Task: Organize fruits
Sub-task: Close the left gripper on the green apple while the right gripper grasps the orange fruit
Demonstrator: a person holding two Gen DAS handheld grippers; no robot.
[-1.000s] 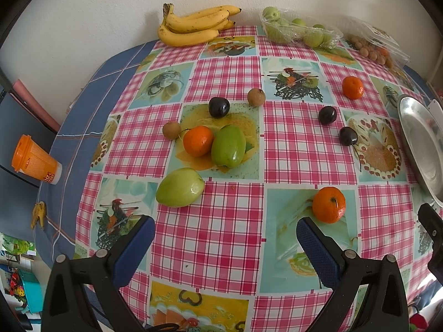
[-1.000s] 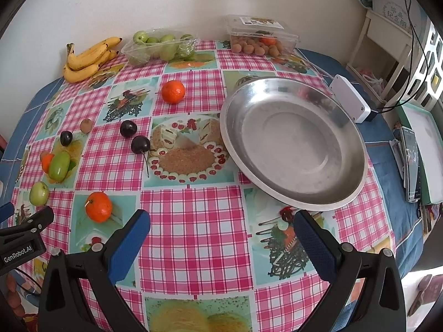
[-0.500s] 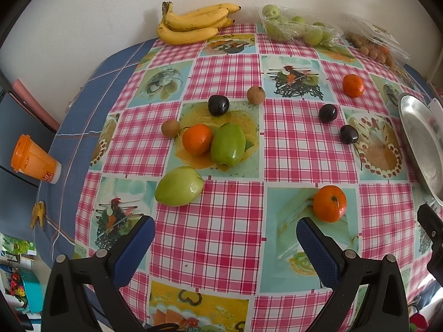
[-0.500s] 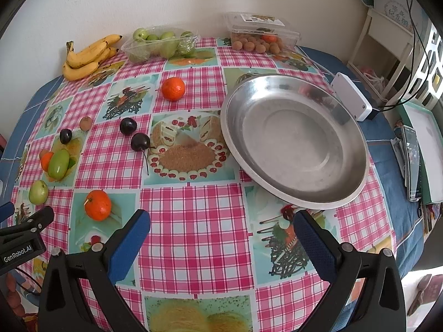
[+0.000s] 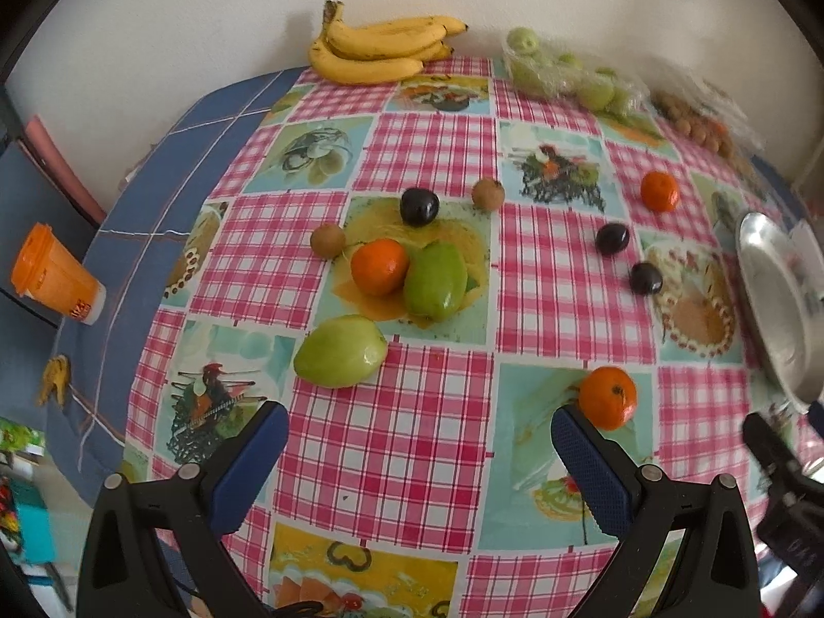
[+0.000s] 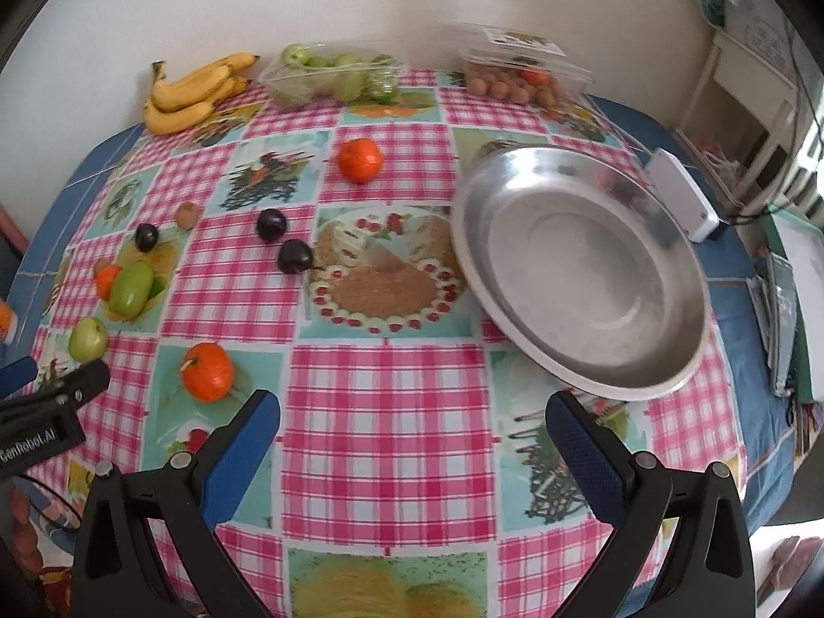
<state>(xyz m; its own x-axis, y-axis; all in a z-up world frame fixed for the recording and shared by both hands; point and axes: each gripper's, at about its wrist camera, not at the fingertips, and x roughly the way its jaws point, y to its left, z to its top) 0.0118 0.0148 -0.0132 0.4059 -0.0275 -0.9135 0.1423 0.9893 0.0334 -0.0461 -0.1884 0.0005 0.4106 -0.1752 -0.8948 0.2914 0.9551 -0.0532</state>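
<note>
Loose fruit lies scattered over the round table (image 6: 391,412), which wears a pink-checked cloth with printed food pictures. Nearest the left claw (image 5: 419,430) is a round orange tangerine (image 5: 607,396), just ahead of that claw's right-hand blue pad (image 5: 587,468) and, as far as the fisheye view lets one judge, not touching it. Further out lie a pale green oval fruit (image 5: 340,351), then a second tangerine (image 5: 379,266) pressed against a darker green oval fruit (image 5: 435,280). Beyond them sit three dark purple plums (image 5: 419,207), two small brown round fruits (image 5: 487,193) and a third tangerine (image 5: 659,190). At the far edge, by the wall, rest a bunch of yellow bananas (image 5: 381,49), a clear tub of green fruit (image 6: 335,77) and a clear box of small brown fruit (image 6: 520,74).

A wide, shallow steel dish (image 6: 577,273) stands on the right half of the table with nothing in it.

Both claws are held low over the near edge, pointing across the table. The left claw is spread wide and grips nothing. The right claw (image 6: 412,430) is likewise spread wide over bare cloth, just short of the dish rim, holding nothing.

An orange plastic cup (image 5: 54,280) sits off the table on the left.
</note>
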